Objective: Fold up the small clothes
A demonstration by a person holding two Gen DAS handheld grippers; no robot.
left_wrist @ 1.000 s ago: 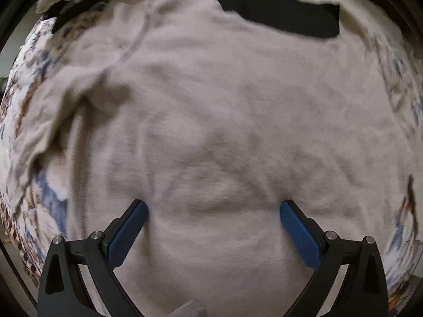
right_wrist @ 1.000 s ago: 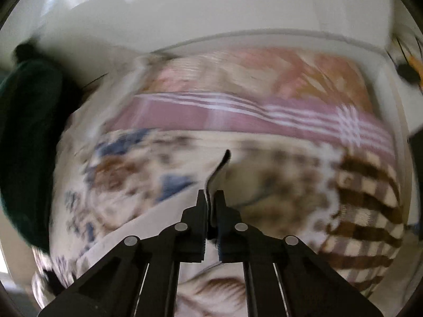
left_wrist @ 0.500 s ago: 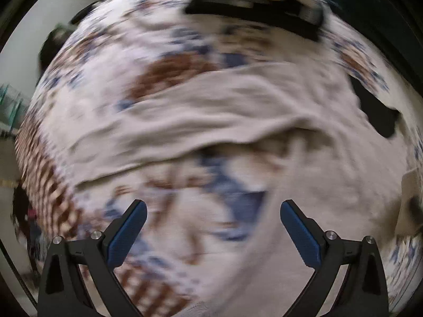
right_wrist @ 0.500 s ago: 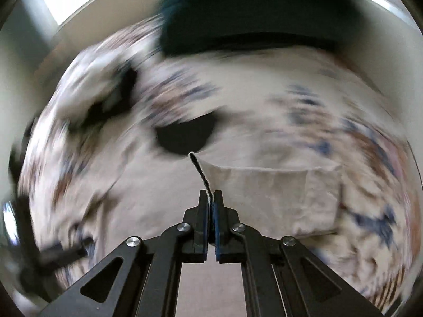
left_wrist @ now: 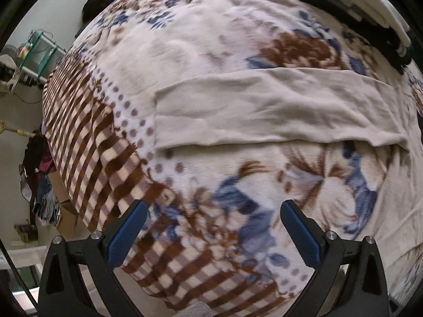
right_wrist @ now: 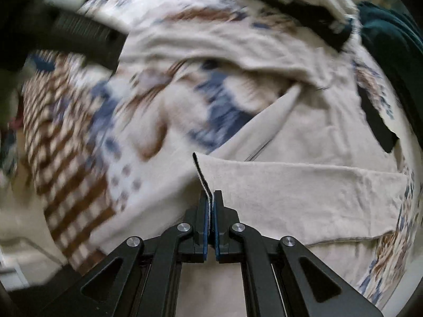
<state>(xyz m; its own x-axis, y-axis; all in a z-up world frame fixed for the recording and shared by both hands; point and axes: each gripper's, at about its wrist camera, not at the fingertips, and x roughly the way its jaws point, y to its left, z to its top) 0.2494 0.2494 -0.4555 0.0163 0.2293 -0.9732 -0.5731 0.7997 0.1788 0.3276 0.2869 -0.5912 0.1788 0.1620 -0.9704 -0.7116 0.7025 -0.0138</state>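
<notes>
A beige long-sleeved top lies spread on a patterned blanket. In the left wrist view its sleeve (left_wrist: 264, 108) stretches flat across the middle. My left gripper (left_wrist: 211, 233) is open and empty, hovering over the blanket (left_wrist: 238, 211) short of the sleeve. In the right wrist view my right gripper (right_wrist: 210, 198) is shut on the edge of the other sleeve's cuff (right_wrist: 202, 174), and the beige top (right_wrist: 304, 192) spreads to its right. The left gripper's black body (right_wrist: 79, 34) shows blurred at upper left.
A folded stack of black and white clothes (left_wrist: 357, 13) sits at the far right of the bed; it also shows in the right wrist view (right_wrist: 304, 8). A dark green item (right_wrist: 388, 31) lies beyond. The bed's edge, boxes and clutter (left_wrist: 39, 185) are at left.
My left gripper has swung off the top's body to the blanket beside the sleeve. My right gripper, still shut on the cuff, has carried the sleeve over the top.
</notes>
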